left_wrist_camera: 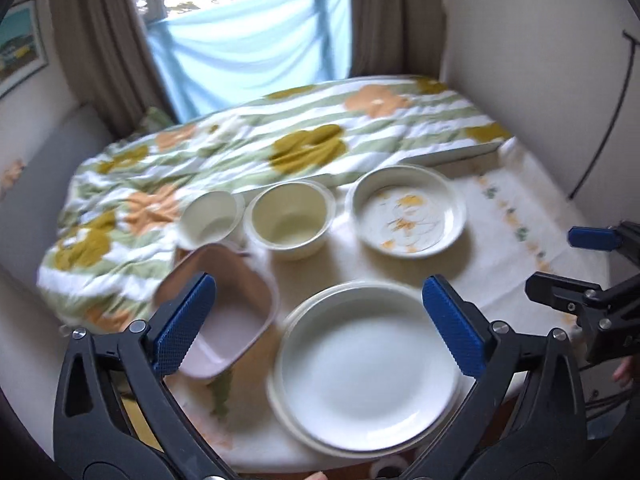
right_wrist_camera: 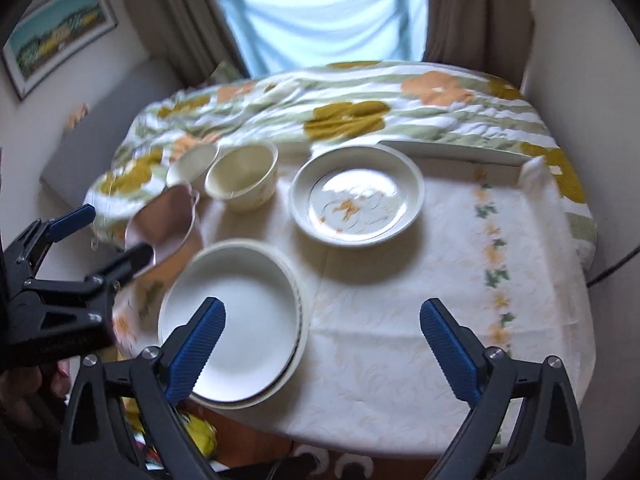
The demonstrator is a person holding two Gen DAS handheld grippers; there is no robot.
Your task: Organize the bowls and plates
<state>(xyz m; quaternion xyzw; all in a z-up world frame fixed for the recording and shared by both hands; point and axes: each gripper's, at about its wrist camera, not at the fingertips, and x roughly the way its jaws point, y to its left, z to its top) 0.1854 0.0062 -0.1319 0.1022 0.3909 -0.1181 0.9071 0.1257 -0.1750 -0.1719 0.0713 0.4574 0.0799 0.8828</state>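
1. My left gripper (left_wrist_camera: 320, 320) hangs above the near edge of the table (right_wrist_camera: 400, 340), fingers spread wide, blue pads (left_wrist_camera: 185, 322) well apart, nothing btwn them.
2. My right gripper (right_wrist_camera: 322, 344) is the same: spread wide, nothing pinched; left pad over the plate rim in view, right pad over bare cloth.
3. Each gripper shows in the other's cam: the right one at the right edge of the left-wrist view, the left one at the left edge of the right-wrist view.
4. White plate (left_wrist_camera: 370, 368) sits on top of at least one more plate, stacked at the near edge of the table, under my left gripper. Not touching either gripper.
5. Pink rectangular dish (left_wrist_camera: 236, 312) lies just left of the plate stack, tilted, its far side up on the bunched blanket edge.
6. Behind it, two cream bowls side by side: smaller bowl (left_wrist_camera: 212, 216) on the left, tilted against the blanket; larger bowl (left_wrist_camera: 290, 220) upright, right beside it.
7. Floral plate (left_wrist_camera: 408, 216), orange flower print, sits right of the larger bowl, apart from the stack.
8. Flowered blanket (left_wrist_camera: 240, 152) covers the far half of the table; window w/ curtains behind. Pics are motion-blurred.
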